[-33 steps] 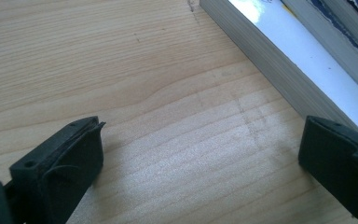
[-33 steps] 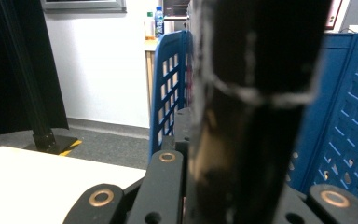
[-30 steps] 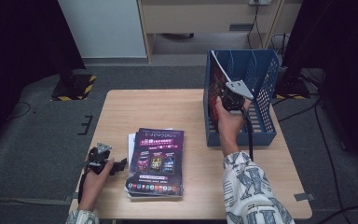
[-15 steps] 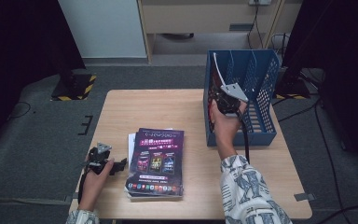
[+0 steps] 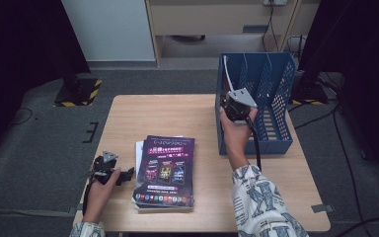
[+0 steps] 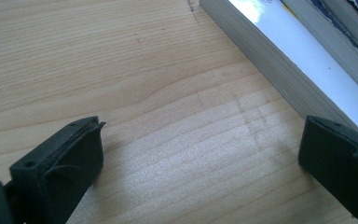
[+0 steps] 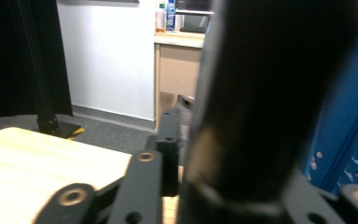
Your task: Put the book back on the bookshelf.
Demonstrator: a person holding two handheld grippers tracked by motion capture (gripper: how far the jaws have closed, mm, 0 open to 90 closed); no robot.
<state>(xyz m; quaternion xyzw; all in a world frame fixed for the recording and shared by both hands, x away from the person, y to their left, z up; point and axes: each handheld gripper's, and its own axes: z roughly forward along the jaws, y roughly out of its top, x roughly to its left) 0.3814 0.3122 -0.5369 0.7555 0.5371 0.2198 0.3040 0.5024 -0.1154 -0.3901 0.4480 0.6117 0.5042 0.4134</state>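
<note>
left gripper (image 5: pixel 123 175): low on the surface (image 5: pixel 153 113), near-left corner; jaws spread wide, nothing between them but bare wood
target: magazine stack (image 5: pixel 168 170), lying flat just right of the left gripper
key relation: stack's left long edge faces the open jaws; in the left gripper view, page edges just beside the right-hand jaw, apart or touching hard to tell
long axis: runs from the near edge of the surface toward the far edge, top slightly tilted right
nearer hand: left, right beside the stack; right hand well apart, up at the rack
next move (judgement): short slide rightward to get the jaws over the stack's edge; likely calls for a lower jaw under the top copy
right gripper (image 5: pixel 232 101): raised at the left wall of the blue file rack (image 5: pixel 276 79), pointing away from the person; jaws have just been opening, now slightly apart
between right jaws: dark upright thing (image 7: pixel 261 93), blurred, too close to identify; left pad looks just off it, so probably let go
rack: upright on the right part of the surface, mesh walls, several slots; contents not clear
writing: top cover dark purple with a headline and three small panels, too small to read; no label legible on the rack
</note>
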